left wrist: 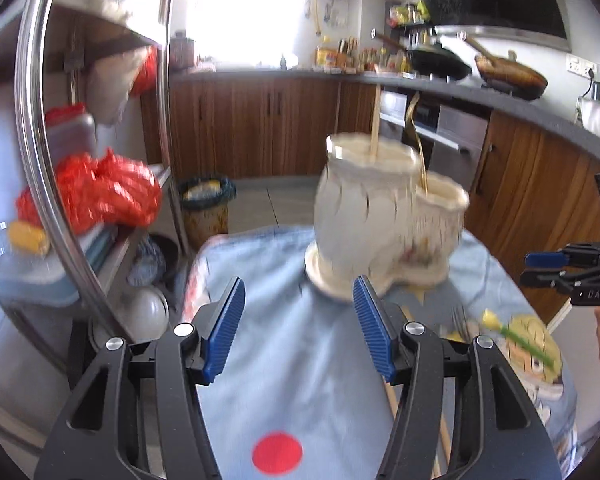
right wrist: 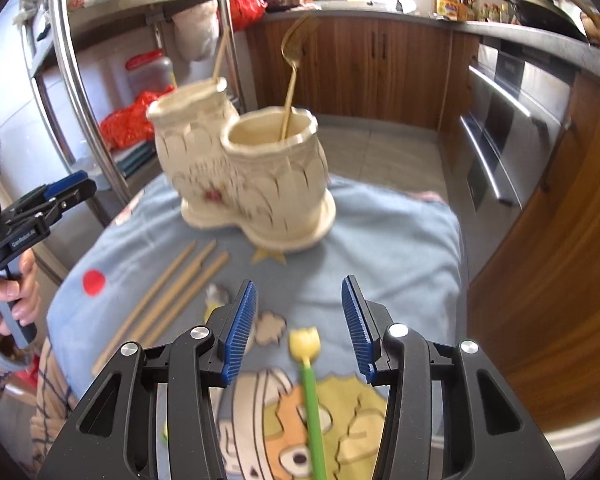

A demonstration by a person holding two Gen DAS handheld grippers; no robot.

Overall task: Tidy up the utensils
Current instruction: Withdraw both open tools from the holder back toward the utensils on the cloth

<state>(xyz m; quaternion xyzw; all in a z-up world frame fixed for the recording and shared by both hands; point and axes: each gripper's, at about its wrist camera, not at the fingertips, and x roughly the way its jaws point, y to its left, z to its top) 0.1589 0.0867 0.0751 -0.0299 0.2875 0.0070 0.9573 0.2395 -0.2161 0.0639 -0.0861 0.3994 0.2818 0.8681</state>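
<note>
From the left wrist, the left gripper (left wrist: 299,320) is hovering low over the blue cloth (left wrist: 284,360), its ribbed blue pads spread and holding nothing; the cream ceramic holder (left wrist: 380,224), two joined scalloped cups on a base, is standing just ahead, blurred, with a chopstick (left wrist: 375,128) and a spoon (left wrist: 416,136) upright inside. From the right wrist, the right gripper (right wrist: 299,330) is also hanging spread and empty over the cloth, three wooden chopsticks (right wrist: 168,292) lying to its left, near the holder.
</note>
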